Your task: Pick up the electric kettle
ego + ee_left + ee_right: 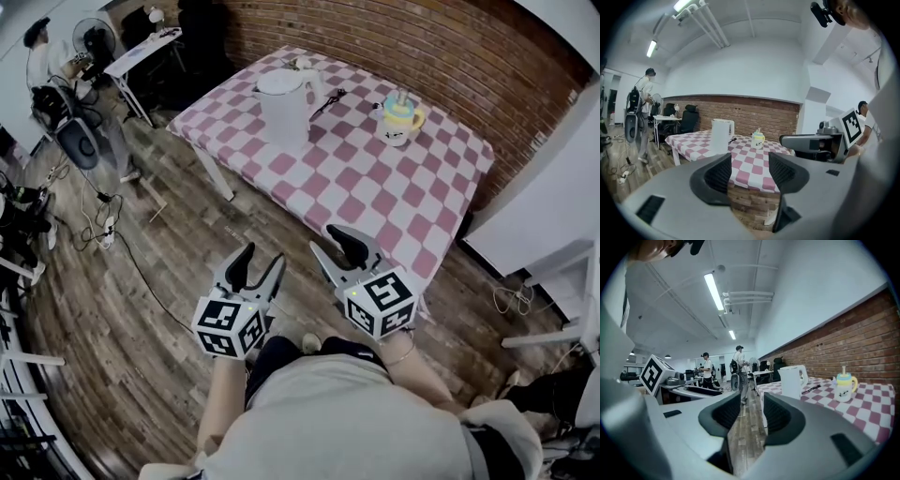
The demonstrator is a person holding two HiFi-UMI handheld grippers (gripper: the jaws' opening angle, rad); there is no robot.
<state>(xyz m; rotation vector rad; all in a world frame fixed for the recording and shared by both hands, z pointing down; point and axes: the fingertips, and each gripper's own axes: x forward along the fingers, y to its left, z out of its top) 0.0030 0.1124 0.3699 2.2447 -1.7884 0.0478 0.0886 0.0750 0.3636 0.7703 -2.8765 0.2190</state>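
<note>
Left gripper (258, 262): jaws apart, nothing between them; its own view shows only the desk edge and brick wall through the gap. Right gripper (336, 246): jaws likewise apart and empty, with bare floor between them in its own view. Both are held side by side over the wooden plank floor (178, 244), short of the near corner of the desk (375, 187), a table under a pink-and-white checked cloth. Neither touches anything.

The tall white plastic electric kettle (284, 108) stands upright toward the far left corner of the desk, well apart from both grippers. A thin black item (328, 98) lies just beside it on the cloth; whether this is its cord cannot be told. A yellow-and-blue lidded cup with a straw (401, 120) stands near the far right edge, clear of the kettle.

Assessment of handling: the kettle body looks rigid, smooth and wide, so a grip across the wall would likely slip. The loop handle, seen on the cup-facing side in the right gripper view, is the sound place to take hold, high up near the lid. Weight depends on any water inside, which is not visible; expect it to tip away from the handle when lifted. Whether a separate base sits under it cannot be determined.
</note>
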